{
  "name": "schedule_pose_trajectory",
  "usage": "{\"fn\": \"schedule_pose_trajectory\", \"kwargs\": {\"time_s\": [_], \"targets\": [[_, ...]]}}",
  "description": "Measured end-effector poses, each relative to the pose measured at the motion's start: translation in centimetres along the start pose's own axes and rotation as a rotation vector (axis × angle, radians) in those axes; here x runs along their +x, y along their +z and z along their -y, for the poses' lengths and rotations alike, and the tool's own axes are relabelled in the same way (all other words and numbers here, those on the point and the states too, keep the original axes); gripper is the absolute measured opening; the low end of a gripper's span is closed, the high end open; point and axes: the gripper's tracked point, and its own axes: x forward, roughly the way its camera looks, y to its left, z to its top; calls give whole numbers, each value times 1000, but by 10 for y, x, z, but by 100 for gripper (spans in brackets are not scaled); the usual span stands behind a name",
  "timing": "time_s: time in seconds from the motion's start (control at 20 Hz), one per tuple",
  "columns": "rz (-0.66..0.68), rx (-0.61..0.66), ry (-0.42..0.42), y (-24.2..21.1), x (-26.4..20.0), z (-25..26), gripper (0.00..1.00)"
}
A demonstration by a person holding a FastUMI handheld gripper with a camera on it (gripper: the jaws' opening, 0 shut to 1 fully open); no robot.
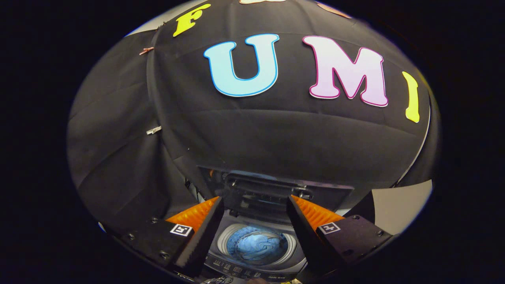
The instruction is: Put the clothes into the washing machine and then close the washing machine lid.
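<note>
The gripper (254, 221) is hanging above the washing machine (221, 258), with its fingers spread wide and nothing between them. Through the gap between the fingers, the round drum opening is showing below, facing upward. The blue clothes (256, 244) are lying inside the drum as a crumpled bundle; its long axis I cannot tell, because it is looking nearly round from above. The washing machine lid (272, 189) is standing raised behind the drum, beyond the fingertips, leaning toward the black cloth wall (276, 134). The control panel (240, 270) is running across the near edge of the machine.
</note>
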Motion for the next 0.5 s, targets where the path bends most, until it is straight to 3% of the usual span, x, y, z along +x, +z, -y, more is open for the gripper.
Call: {"fn": "schedule_pose_trajectory", "kwargs": {"time_s": [0.5], "targets": [[-20,66,-61,12,58,33,100]]}}
